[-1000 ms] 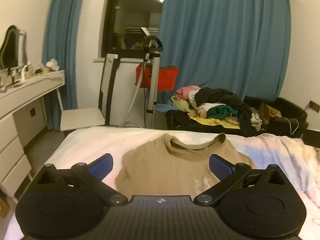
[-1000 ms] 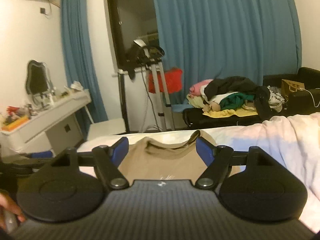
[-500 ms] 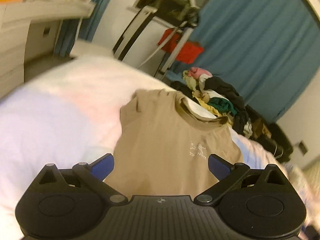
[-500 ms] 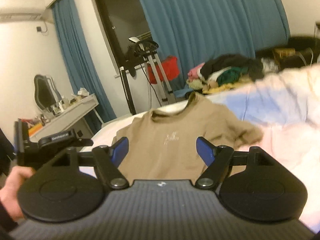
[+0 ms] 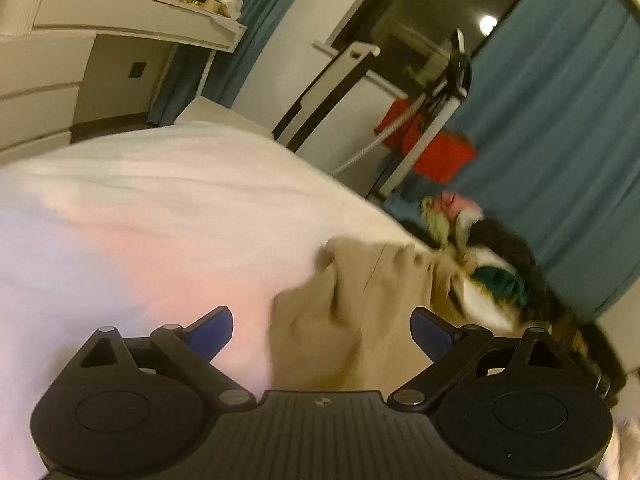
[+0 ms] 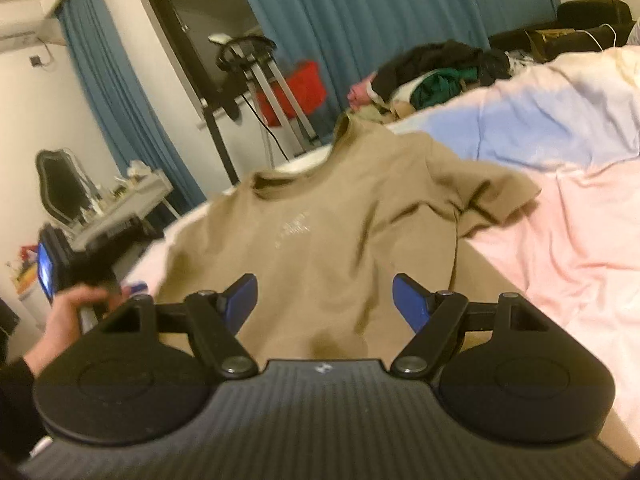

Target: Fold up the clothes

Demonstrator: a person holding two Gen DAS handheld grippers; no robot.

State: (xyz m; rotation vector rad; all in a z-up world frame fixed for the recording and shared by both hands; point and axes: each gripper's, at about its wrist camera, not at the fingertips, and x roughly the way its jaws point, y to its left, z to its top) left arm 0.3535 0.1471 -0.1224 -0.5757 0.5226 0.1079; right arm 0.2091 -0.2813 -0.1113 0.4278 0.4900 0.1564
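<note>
A tan T-shirt (image 6: 340,216) lies face up on the bed, collar away from me, with a small pale print on the chest. In the left wrist view its left sleeve and side (image 5: 356,304) show, rumpled. My left gripper (image 5: 322,328) is open, hovering over the shirt's left edge with nothing between the blue pads. My right gripper (image 6: 324,300) is open too, above the shirt's lower middle. The left gripper (image 6: 60,268) also appears in the right wrist view, held by a hand (image 6: 72,312) at the left.
The bed cover (image 6: 560,216) is pink, white and pale blue. Beyond the bed a pile of clothes (image 6: 440,68) lies on a black sofa. A garment steamer stand (image 5: 436,104), a white chair (image 5: 224,116) and a white dresser (image 5: 100,64) stand to the left, before blue curtains.
Both grippers dropped lower and closer over the shirt. The left view swung left and down, so only the shirt's left side shows. Both stayed open.
</note>
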